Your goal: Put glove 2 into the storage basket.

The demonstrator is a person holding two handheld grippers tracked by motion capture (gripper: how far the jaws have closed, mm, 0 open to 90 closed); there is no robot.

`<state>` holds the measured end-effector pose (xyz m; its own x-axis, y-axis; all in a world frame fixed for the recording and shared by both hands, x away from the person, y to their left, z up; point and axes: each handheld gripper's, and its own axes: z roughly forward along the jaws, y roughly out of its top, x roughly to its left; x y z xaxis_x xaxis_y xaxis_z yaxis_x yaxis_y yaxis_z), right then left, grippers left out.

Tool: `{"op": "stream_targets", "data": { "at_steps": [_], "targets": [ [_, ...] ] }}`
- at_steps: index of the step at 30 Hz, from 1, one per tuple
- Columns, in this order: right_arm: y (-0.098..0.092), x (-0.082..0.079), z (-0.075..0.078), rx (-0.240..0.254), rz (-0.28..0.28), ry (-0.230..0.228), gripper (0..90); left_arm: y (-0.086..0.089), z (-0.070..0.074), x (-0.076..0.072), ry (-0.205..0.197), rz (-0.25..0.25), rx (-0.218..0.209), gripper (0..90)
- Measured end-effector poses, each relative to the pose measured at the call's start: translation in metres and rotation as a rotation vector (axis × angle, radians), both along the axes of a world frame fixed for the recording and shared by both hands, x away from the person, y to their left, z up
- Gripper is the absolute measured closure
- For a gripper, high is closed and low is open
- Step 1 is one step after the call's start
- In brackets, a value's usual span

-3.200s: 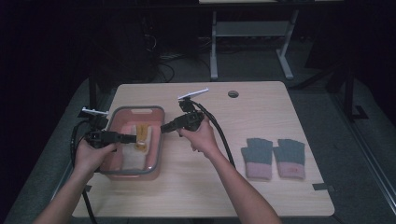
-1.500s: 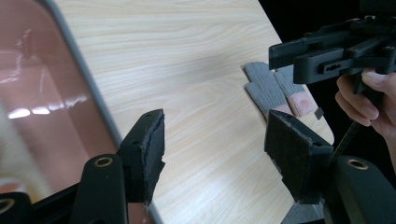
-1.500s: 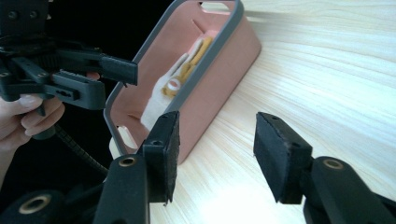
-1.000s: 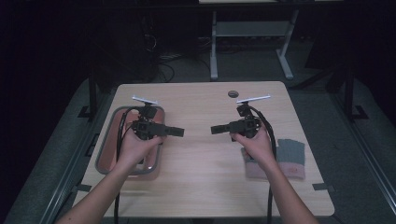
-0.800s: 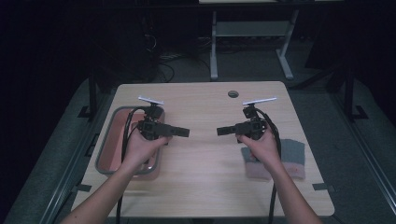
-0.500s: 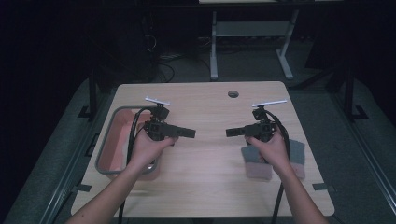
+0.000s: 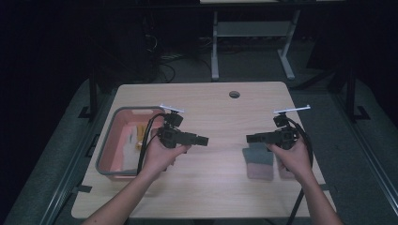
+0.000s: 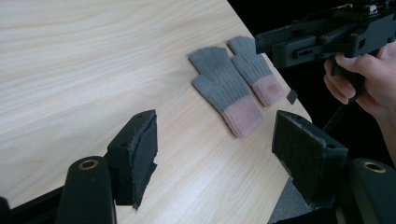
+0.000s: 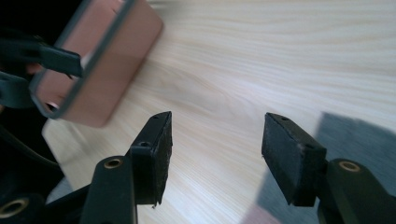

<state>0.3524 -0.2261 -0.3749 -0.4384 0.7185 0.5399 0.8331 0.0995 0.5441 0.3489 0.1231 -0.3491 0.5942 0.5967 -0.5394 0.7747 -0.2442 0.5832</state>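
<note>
The left gripper [image 7: 202,139] is held at nine o'clock, the right gripper [image 7: 251,138] at three above the gloves [image 7: 259,161]. Both sets of fingers are spread, nothing between; the left's have just been opening.

One camera looks down from above the table [image 7: 220,178]; two ride low on the grippers, facing each other, both seeing the gloves [image 8: 233,88].
</note>
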Motion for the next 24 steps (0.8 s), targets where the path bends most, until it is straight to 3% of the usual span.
{"op": "stream_targets", "data": {
  "at_steps": [4,11,16,24],
  "targets": [
    [-0.005,-0.003,-0.006,-0.043,-0.001,-0.002,43.2,-0.008,-0.005,-0.001,0.005,-0.013,0.0,31.0],
    [-0.018,-0.008,-0.014,-0.07,-0.014,0.004,43.3,-0.024,-0.011,-0.004,0.009,-0.036,-0.01,30.9],
    [-0.038,-0.016,-0.023,-0.091,-0.05,0.011,44.2,-0.037,-0.016,-0.006,0.01,-0.054,-0.019,30.9],
    [-0.053,-0.026,-0.037,-0.137,-0.085,0.031,45.1,-0.055,-0.026,-0.009,0.016,-0.084,-0.026,30.6]
  ]
}}
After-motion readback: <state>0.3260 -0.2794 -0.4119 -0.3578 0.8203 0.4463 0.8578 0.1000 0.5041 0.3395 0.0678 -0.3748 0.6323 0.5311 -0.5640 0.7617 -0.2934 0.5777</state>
